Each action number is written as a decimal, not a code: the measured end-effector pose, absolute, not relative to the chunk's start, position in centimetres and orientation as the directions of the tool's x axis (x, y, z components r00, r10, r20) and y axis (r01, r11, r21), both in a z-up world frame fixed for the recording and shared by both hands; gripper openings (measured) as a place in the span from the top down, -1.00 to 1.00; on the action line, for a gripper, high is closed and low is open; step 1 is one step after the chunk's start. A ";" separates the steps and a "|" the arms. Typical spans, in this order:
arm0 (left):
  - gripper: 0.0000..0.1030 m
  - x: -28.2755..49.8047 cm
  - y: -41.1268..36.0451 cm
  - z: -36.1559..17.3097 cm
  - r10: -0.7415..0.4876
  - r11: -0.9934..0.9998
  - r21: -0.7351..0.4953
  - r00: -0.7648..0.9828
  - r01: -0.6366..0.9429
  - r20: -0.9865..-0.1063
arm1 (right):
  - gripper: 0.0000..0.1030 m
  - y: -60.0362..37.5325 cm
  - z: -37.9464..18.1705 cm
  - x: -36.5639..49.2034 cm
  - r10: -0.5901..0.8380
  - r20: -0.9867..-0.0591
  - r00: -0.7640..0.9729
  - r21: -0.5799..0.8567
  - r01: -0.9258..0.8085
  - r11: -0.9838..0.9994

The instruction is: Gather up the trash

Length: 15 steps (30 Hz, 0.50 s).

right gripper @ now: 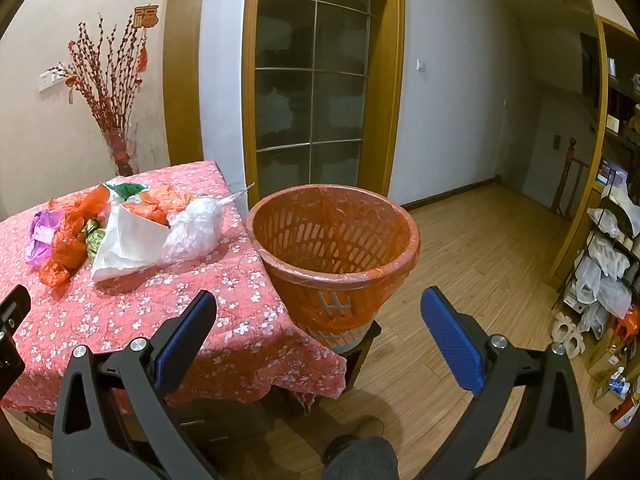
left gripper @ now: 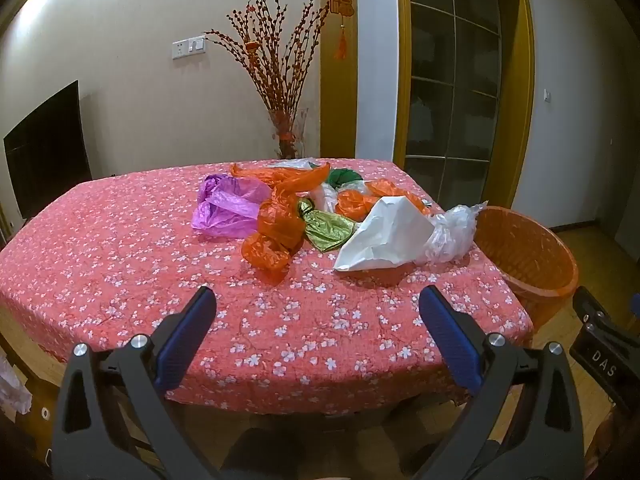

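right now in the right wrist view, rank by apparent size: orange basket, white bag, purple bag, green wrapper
1. orange basket, though it sits nearest the camera
2. white bag
3. purple bag
4. green wrapper, partly hidden

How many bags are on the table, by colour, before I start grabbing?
Orange: at least 3; they overlap, so the count is rough
Purple: 1
Green: 2, one light, one dark
White: 1
Clear: 1 near the bin, maybe more at the back
Total: about 8
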<state>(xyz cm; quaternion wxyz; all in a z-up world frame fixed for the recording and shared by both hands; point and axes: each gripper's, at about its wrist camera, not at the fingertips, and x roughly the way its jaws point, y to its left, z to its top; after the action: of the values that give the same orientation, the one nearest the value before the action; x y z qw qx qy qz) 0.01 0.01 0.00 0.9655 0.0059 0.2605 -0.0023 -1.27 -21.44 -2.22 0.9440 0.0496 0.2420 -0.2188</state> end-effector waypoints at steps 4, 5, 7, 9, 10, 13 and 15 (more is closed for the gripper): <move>-0.93 0.0 0.0 0.0 -0.002 1.000 0.009 0.864 0.008 -0.503 | -0.96 -21.4 -2.2 -1.3 -0.387 -0.479 0.788 -0.011 0.436 0.900; -0.93 0.0 0.0 0.0 -0.002 1.000 0.009 0.865 0.007 -0.502 | -0.96 -21.4 -2.2 -1.3 -0.387 -0.479 0.788 -0.012 0.435 0.900; -0.93 -0.1 0.0 0.0 -0.002 1.000 0.010 0.865 0.008 -0.502 | -0.96 -21.4 -2.2 -1.3 -0.386 -0.479 0.788 -0.013 0.434 0.901; -0.93 0.0 0.0 0.0 -0.004 1.000 0.006 0.863 0.008 -0.505 | -0.96 -21.5 -2.3 -1.3 -0.389 -0.479 0.787 -0.012 0.437 0.899; -0.93 0.0 0.0 0.0 -0.004 1.000 0.007 0.863 0.009 -0.505 | -0.96 -21.5 -2.3 -1.3 -0.389 -0.479 0.787 -0.012 0.437 0.899; -0.93 0.0 0.0 0.0 -0.004 1.000 0.008 0.864 0.009 -0.504 | -0.96 -21.6 -2.3 -1.3 -0.389 -0.480 0.786 -0.011 0.438 0.899; -0.93 0.0 0.0 0.0 -0.003 1.000 0.007 0.863 0.008 -0.505 | -0.96 -21.4 -2.3 -1.2 -0.389 -0.479 0.786 -0.013 0.437 0.899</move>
<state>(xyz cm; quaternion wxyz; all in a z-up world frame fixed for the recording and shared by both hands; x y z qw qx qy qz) 0.02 0.03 -0.01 0.9651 0.0042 0.2618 -0.0029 -1.23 -21.44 -2.34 0.9438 0.0492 0.2426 -0.2190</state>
